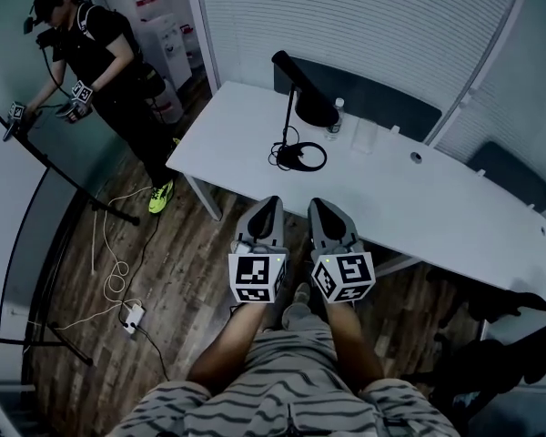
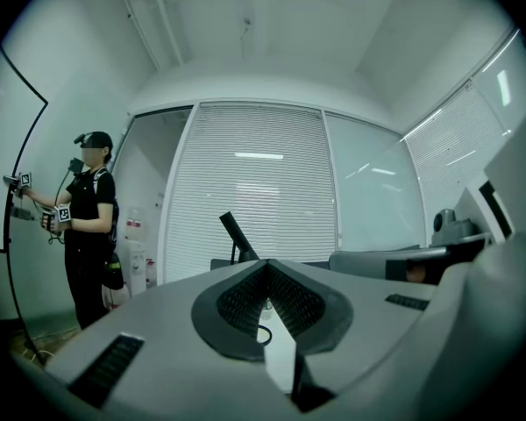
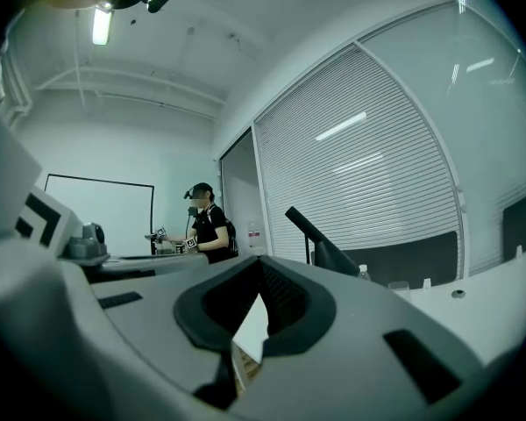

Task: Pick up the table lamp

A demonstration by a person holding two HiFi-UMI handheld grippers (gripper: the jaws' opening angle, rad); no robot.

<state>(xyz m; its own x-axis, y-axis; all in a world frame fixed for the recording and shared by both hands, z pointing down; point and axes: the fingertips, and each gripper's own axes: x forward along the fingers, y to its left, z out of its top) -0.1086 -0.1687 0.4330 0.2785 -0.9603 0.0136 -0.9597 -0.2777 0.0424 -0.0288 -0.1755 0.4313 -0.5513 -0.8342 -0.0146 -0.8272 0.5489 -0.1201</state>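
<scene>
Evidently the upright table lamp [image 1: 285, 63] stood up-frame, about equally far from the left tongs [image 1: 269, 209] and right tongs [image 1: 320, 209], both pinched together and empty.

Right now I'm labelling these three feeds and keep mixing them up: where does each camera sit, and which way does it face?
Head view: on the person's head, looking steeply down at the white table, lamp, left gripper, right gripper and forearms.
Left gripper view: rides the left gripper, looking level along its closed jaws toward the lamp.
Right gripper view: likewise on the right gripper, jaws closed.
Shared: all show the lamp and a standing person.
</scene>
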